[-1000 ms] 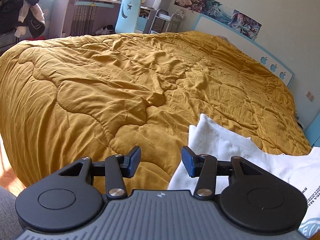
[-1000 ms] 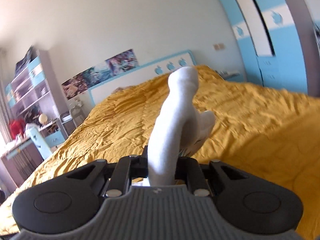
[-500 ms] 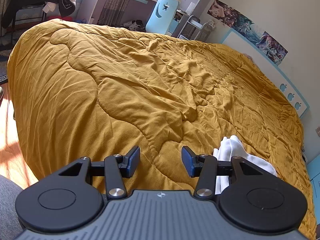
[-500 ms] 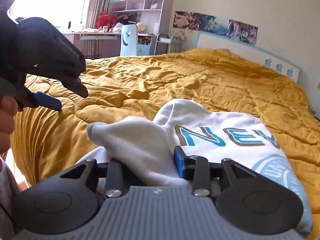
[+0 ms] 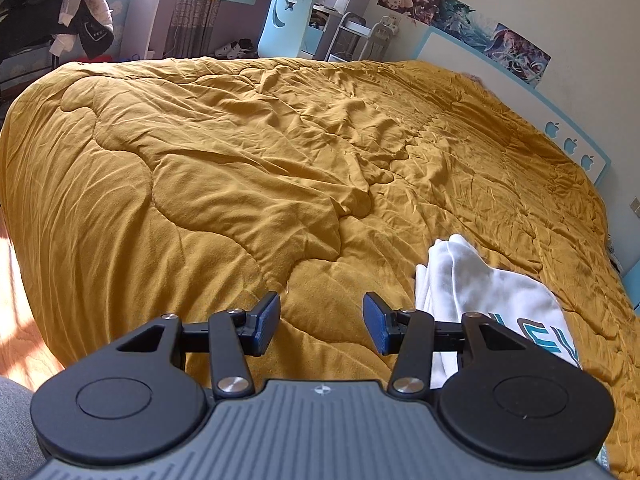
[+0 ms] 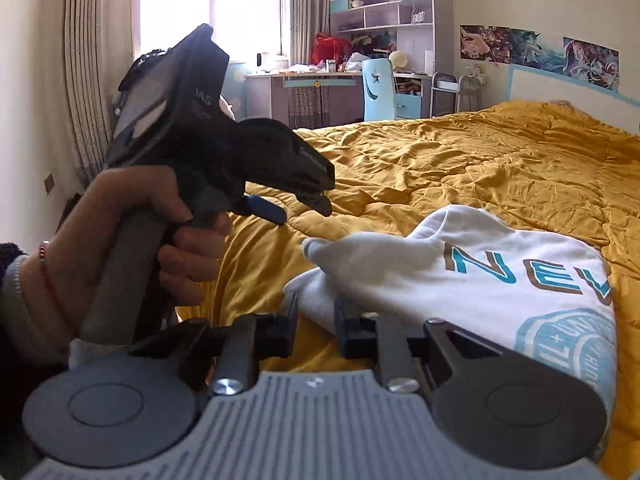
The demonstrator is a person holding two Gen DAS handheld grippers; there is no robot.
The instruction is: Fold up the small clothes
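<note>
Left gripper (image 5: pixel 322 320): we are seeing its jaws standing apart with nothing between them, hanging over the bare yellow quilt (image 5: pixel 240 180), just left of the garment. It is sitting much where it was a second ago.

Left hand (image 6: pixel 152 232): in the right wrist view it is wrapping the gripper's handle at the near edge of the bed.

White sweatshirt (image 5: pixel 480 292): it is lying on the quilt at the near right of the bed, blue lettering facing up, part folded.

Sleeve (image 6: pixel 348 248): 1 second ago we were holding it up in the air in the right jaws; now it is lying across the body of the sweatshirt, its cuff pointing left.

Right gripper (image 6: pixel 317 320): its jaws have just been closing and are standing narrow, with a white fold at the sweatshirt's near left edge between them. We are taking this as a pinch on the cloth, though the pads are partly hidden, so the hold may be light.

Meaning for the task: we are judging 1 sleeve fold as laid in, and the right gripper as taking a fresh hold for the next fold. The left gripper is free to pin or lift the other side.

Containers: none is standing on the bed. The shelves (image 6: pixel 380 4) by the far wall are holding small items, too small for us to name.
</note>
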